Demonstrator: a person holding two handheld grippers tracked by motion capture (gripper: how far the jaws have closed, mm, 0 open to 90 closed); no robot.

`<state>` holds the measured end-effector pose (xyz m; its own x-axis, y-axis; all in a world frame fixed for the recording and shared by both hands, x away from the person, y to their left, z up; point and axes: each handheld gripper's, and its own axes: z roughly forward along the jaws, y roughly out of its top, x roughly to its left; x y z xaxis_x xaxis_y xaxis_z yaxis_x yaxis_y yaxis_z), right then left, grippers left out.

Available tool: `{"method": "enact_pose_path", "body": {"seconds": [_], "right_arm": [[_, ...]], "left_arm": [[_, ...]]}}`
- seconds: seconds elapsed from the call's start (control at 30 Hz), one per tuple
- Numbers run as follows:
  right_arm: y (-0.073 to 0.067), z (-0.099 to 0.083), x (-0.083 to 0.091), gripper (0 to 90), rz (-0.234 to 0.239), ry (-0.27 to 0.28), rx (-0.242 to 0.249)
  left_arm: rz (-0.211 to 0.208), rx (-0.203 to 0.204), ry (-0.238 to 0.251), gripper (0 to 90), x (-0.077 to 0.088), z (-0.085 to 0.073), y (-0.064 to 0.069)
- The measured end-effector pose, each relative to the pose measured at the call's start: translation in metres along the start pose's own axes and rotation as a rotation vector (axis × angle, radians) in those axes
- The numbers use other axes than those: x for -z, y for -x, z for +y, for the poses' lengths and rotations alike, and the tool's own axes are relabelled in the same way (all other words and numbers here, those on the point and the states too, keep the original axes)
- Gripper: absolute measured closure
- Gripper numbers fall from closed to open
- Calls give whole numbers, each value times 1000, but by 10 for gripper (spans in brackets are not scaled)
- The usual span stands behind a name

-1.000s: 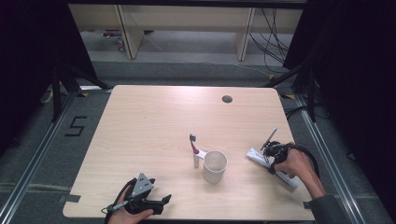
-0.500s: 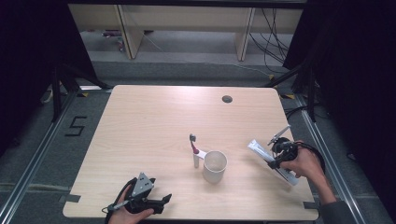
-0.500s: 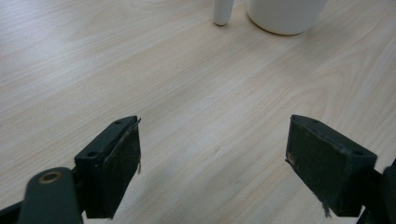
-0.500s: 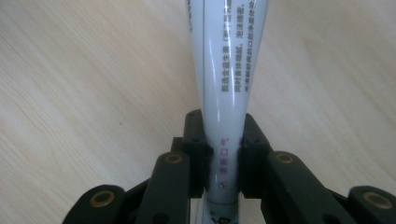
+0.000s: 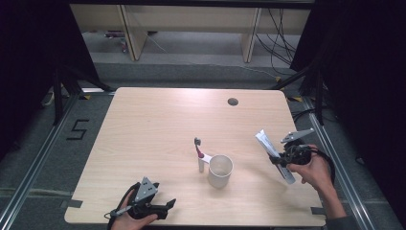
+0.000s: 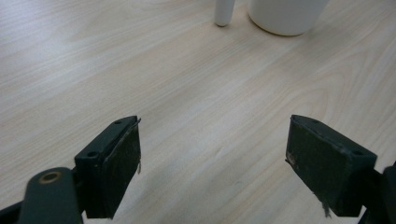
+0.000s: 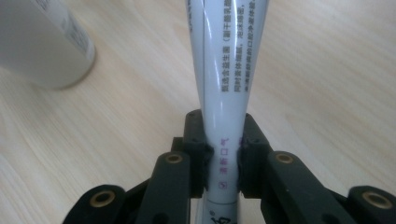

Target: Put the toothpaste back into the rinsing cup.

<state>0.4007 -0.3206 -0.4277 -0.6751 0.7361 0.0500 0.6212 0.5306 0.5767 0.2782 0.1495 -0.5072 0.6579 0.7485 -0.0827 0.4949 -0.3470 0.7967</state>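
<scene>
Right gripper (image 7: 223, 163): clamped on toothpaste tube (image 7: 224, 93), held off the table.
Left gripper (image 6: 215, 163): wide open, nothing held.
Risk: the smooth tube may be swung into the cup (image 5: 220, 170) and tip it.

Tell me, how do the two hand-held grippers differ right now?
The right gripper has its jaws clamped on a white toothpaste tube, while the left gripper has its jaws spread wide with nothing between them. In the high view the right gripper is raised with the tube tilted above the table, whereas the left gripper sits low at the table's near edge. Both have black jaws and are held by a hand.
</scene>
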Motion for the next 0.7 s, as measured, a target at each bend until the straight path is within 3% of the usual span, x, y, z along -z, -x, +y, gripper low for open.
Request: {"method": "enact_pose_path", "body": {"seconds": [0.07,0.13,0.17,0.2,0.3,0.33,0.4,0.47,0.5,0.53,0.57,0.63,0.7], "right_arm": [[-1,2,1,772,16,47,-9],[-5,3,3,771,40,105,-53],[-5,4,3,772,49,130,-46],[-6,6,5,772,66,130,-52],[-11,9,6,771,85,189,-50],[-12,10,5,771,84,221,-30],[-16,13,6,771,116,228,-28],[-18,16,7,771,101,249,-4],[-21,17,7,771,99,269,-16],[-20,19,7,772,97,287,7],[-22,20,8,772,124,283,-13],[-23,24,9,772,121,320,10],[-29,27,10,772,125,347,-5]], "left_arm": [[-2,-2,-5,173,0,0,0],[1,2,6,173,0,0,0],[1,15,17,173,-1,0,1],[-1,-4,0,173,0,0,0],[-4,-4,4,173,0,0,0],[-4,13,19,173,-1,0,1],[-1,3,12,173,-1,0,1],[-1,-21,-7,173,0,0,-1],[-3,3,14,173,-1,0,0],[-3,-3,5,173,-1,1,0],[-4,-3,4,173,-1,1,0],[-10,-2,8,173,-1,0,1],[-6,-11,-4,173,-1,1,0]]}}
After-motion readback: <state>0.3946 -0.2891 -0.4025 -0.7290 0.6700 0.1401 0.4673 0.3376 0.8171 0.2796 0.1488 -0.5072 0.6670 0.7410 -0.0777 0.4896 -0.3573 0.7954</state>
